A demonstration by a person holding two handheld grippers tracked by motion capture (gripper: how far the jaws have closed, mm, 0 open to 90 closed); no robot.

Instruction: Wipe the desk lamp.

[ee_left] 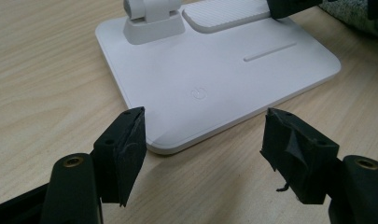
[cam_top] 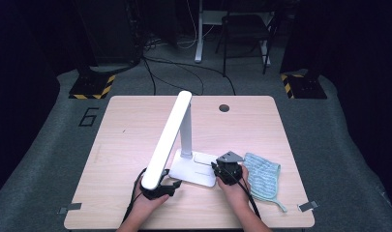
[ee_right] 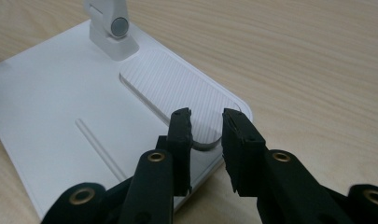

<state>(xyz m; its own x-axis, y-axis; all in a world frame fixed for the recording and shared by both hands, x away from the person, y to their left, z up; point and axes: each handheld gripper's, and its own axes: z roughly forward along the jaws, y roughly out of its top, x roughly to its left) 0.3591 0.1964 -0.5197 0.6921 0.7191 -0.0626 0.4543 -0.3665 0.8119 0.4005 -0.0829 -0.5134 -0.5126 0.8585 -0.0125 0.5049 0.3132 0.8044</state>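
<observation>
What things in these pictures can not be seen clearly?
- Left hand-held gripper, high view: mostly hidden under the lamp head.
- Cloth, left gripper view: cut off by the top right edge.
- Lamp base, right gripper view: near corner hidden behind the right hand-held gripper.

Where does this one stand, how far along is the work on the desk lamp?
Done: nothing visibly; the cloth lies unused beside the lamp base. In hand: the left hand-held gripper is open at the base's front edge, and the right hand-held gripper is narrowed over its ribbed pad. Left: apparently everything.
</observation>
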